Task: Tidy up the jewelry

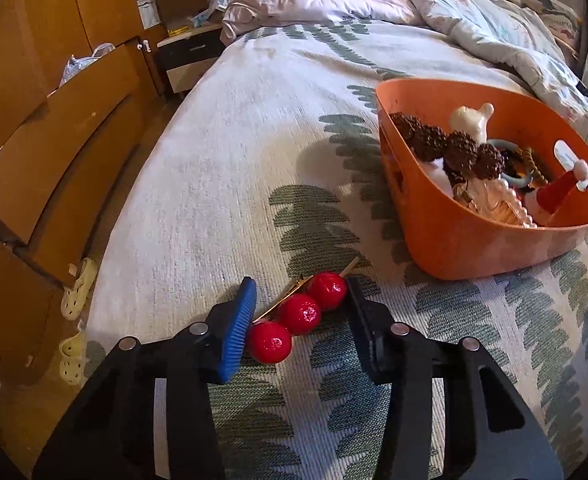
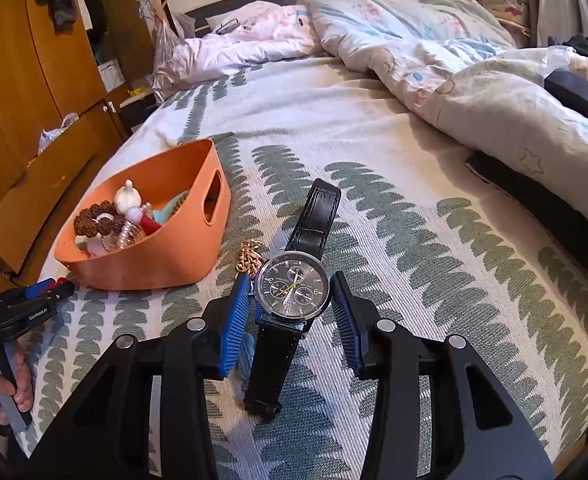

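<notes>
The red-ball hair clip (image 1: 300, 312) lies on the bedspread (image 1: 214, 160), bracketed by the left gripper (image 1: 300, 322); both pads appear to touch its end balls, so it is judged clamped for lifting. The watch (image 2: 292, 284) is pinched at its case by the right gripper (image 2: 292, 308), strap hanging free. The orange basket (image 1: 474, 248), the likely destination, is placed at two o'clock from the clip; a gold chain (image 2: 250, 256) remains beside it.

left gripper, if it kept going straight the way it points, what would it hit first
The red-ball hair clip lying between the left gripper's fingers, then the bedspread under it. The orange basket sits off to the right, likely outside that line.
</notes>
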Action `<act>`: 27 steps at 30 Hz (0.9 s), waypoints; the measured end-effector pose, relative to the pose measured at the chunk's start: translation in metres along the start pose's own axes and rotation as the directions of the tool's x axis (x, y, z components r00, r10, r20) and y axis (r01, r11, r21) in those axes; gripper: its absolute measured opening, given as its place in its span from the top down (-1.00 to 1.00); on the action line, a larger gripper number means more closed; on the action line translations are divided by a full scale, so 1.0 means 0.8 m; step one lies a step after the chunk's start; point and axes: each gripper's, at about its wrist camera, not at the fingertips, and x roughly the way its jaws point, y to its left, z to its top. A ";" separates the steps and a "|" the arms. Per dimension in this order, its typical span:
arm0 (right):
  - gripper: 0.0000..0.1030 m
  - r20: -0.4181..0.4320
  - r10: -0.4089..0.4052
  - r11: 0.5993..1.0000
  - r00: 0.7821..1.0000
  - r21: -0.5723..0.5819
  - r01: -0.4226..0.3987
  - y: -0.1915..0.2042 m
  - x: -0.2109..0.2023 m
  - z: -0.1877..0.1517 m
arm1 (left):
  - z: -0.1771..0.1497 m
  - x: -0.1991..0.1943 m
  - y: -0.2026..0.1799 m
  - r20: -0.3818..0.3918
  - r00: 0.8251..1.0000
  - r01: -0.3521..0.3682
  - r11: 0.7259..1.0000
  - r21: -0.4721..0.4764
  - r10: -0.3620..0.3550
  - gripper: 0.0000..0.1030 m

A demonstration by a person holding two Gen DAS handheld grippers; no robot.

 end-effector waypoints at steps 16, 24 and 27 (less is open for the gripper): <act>0.18 0.125 0.161 0.984 0.979 -0.095 -0.150 0.062 -0.061 0.036 | 0.034 -0.066 0.008 0.134 0.988 0.083 0.995 -0.055 -0.075 0.53; 0.18 0.121 0.240 0.964 0.963 -0.145 -0.222 0.107 -0.046 0.097 | 0.077 -0.094 -0.031 0.203 0.969 0.138 0.990 0.012 -0.138 0.53; 0.18 0.106 0.244 0.960 0.964 -0.167 -0.225 0.120 -0.025 0.116 | 0.097 -0.091 -0.048 0.208 0.963 0.170 0.985 0.023 -0.171 0.53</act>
